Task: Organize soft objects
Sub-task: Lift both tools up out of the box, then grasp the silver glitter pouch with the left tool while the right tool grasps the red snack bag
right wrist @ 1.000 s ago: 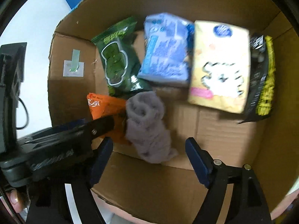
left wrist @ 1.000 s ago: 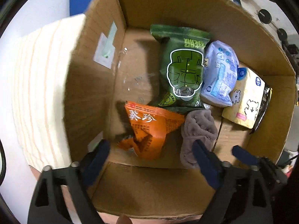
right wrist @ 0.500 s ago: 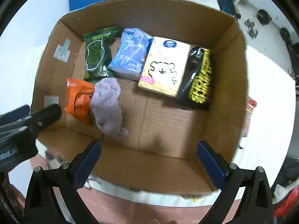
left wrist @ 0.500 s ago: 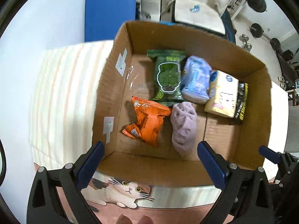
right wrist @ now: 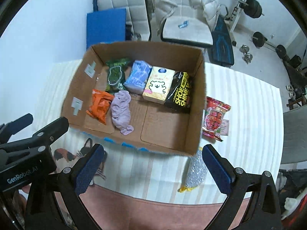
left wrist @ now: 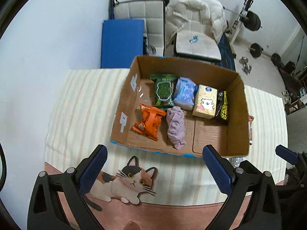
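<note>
Cardboard box (left wrist: 237, 115) on the striped tabletop (left wrist: 80, 111). Left tool (left wrist: 153, 164) and right tool (right wrist: 151, 163), both spread wide and empty, hover before the box's near wall, having withdrawn from inside it. Purple cloth (left wrist: 175, 125) lies inside, beside the orange packet (left wrist: 148, 121).

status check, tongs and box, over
Left tongs open, empty. Right tongs open, empty. Six items in cardboard box; red packet, silver pouch outside. Nothing blocking.

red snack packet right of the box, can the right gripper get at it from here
Probably yes. The red snack packet lies flat on the striped cloth outside the cardboard box, nothing on top. The right gripper is open and empty; only the box wall crowds one edge.
</note>
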The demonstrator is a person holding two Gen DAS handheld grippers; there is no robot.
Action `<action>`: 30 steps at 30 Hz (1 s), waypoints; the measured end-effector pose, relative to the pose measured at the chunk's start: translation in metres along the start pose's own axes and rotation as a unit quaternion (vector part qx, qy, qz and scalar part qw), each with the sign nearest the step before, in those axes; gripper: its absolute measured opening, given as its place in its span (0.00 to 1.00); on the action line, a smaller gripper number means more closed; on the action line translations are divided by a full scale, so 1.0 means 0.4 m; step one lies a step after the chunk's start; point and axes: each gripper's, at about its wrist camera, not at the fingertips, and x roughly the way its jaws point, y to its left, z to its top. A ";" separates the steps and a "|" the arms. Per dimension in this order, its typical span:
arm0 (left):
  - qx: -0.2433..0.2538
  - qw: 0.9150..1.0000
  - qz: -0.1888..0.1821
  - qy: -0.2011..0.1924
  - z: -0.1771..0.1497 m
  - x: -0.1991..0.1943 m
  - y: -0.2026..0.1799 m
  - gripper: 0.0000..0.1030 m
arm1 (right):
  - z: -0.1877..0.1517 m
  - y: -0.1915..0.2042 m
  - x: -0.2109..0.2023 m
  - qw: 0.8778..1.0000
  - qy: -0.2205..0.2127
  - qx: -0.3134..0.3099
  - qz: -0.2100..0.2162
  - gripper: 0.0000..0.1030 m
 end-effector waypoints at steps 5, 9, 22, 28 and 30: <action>0.003 1.000 0.000 -0.030 -0.018 -0.088 -0.019 0.99 | -0.039 -0.014 -0.088 0.999 -0.033 0.007 0.003 1.00; 0.009 0.999 -0.001 -0.050 -0.020 -0.144 -0.035 0.99 | -0.056 -0.022 -0.146 0.999 -0.053 0.006 0.006 1.00; 0.010 0.998 -0.055 -0.021 -0.087 -0.115 -0.226 0.99 | -0.120 -0.279 -0.197 0.997 -0.051 0.061 0.001 1.00; 0.029 0.992 -0.100 0.078 -0.169 0.112 -0.424 0.98 | -0.182 -0.542 -0.089 0.992 0.002 0.118 -0.045 1.00; 0.034 0.988 -0.099 0.112 -0.199 0.204 -0.488 0.90 | -0.199 -0.600 -0.049 0.991 0.023 0.126 -0.045 1.00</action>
